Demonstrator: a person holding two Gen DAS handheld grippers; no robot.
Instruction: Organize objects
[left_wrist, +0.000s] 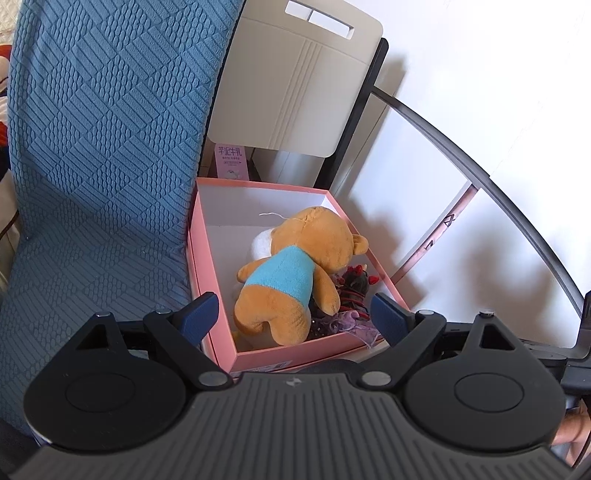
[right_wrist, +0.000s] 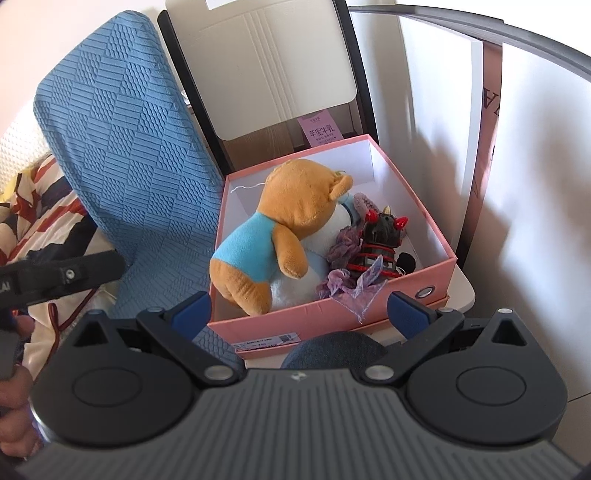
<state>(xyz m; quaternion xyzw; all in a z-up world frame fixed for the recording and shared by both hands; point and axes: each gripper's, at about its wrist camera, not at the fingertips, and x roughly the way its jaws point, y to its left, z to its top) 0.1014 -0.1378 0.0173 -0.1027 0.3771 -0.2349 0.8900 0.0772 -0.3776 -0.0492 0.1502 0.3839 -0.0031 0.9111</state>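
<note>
Both grippers, left (left_wrist: 291, 314) and right (right_wrist: 301, 314), hang jaws wide, empty, over the near wall of the pink box (right_wrist: 280, 321). The bear (right_wrist: 273, 236) lies inside, face down, long axis running near-left to far-right. Black toy (right_wrist: 380, 243) beside it, right. Free room only at box's far end; chair (right_wrist: 266, 66) behind.

A pale chair seat (right_wrist: 463, 295) bears the open pink box (right_wrist: 325, 317), beside a blue-covered cushion (right_wrist: 122, 147).
</note>
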